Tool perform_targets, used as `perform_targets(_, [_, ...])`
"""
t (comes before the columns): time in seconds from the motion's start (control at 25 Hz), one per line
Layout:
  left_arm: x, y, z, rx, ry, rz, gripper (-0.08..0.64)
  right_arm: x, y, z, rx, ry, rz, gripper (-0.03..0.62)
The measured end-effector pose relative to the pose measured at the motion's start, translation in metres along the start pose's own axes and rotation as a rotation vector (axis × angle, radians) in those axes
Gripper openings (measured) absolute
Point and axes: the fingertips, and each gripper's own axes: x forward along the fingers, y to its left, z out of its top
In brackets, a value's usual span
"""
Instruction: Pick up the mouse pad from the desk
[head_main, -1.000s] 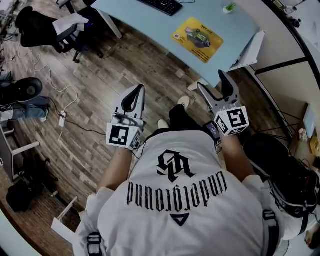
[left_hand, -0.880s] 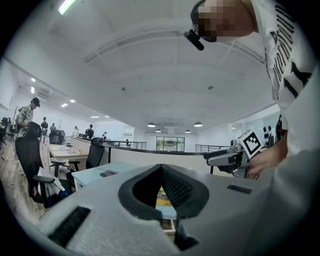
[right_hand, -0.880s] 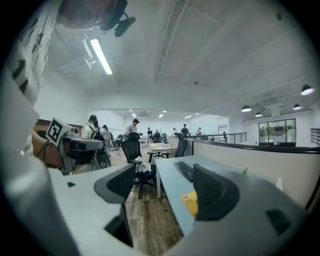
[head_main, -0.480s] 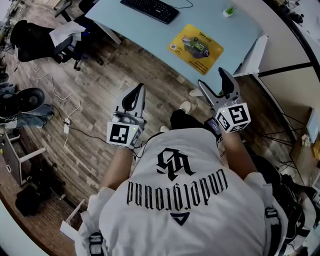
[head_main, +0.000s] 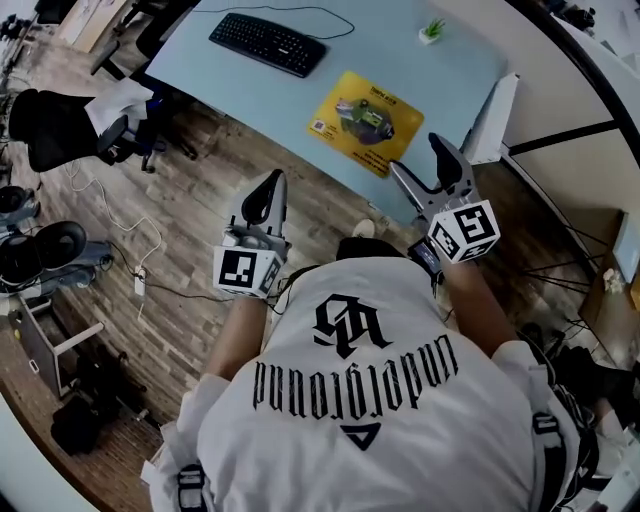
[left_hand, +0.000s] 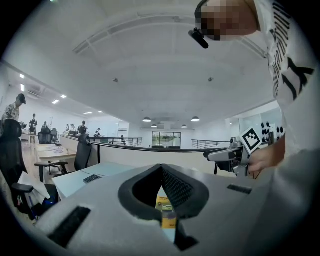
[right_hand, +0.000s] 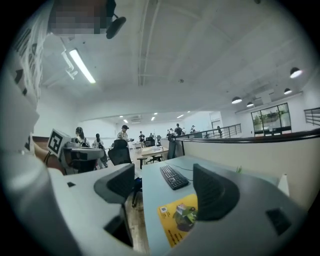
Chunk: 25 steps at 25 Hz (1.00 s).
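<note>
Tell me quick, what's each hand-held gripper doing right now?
Left hand-held gripper: closed, holding nothing.
Right hand-held gripper: open, empty, short of the mouse pad.

The head view looks steeply down from above the person, fairly far off, and takes in the left gripper (head_main: 272, 180), the right gripper (head_main: 420, 160) and the desk (head_main: 430, 70) ahead of their jaws. The left gripper view sits close behind its closed jaws and faces forward, seemingly tilted up, since ceiling fills most of it. A strip of the pad (left_hand: 162, 202) shows just below the jaw tips. The right gripper view looks along its parted jaws, with pad and keyboard (right_hand: 173, 176) between them. All three views share the pad, and each gripper view catches the other gripper beside its jaws.
</note>
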Motion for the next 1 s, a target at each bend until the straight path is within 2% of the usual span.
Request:
perform_targets(0.2, [0.039, -0.019, 0.002, 0.023, 0.002, -0.06, 0.008, -0.012, -0.031, 0.004, 0.013, -0.015, -0.028, 0.368])
perform_targets(0.4, [0.075, -0.023, 0.01, 0.037, 0.007, -0.092, 0.008, -0.028, -0.066, 0.011, 0.021, -0.037, -0.098, 0.368])
perform_targets(0.56, [0.1, -0.038, 0.011, 0.063, 0.013, -0.16, 0.008, -0.045, -0.085, 0.011, 0.037, -0.051, -0.147, 0.368])
perform_targets(1.0, [0.173, -0.048, 0.021, 0.099, -0.005, -0.318, 0.008, -0.07, -0.122, 0.0, 0.064, -0.052, -0.343, 0.368])
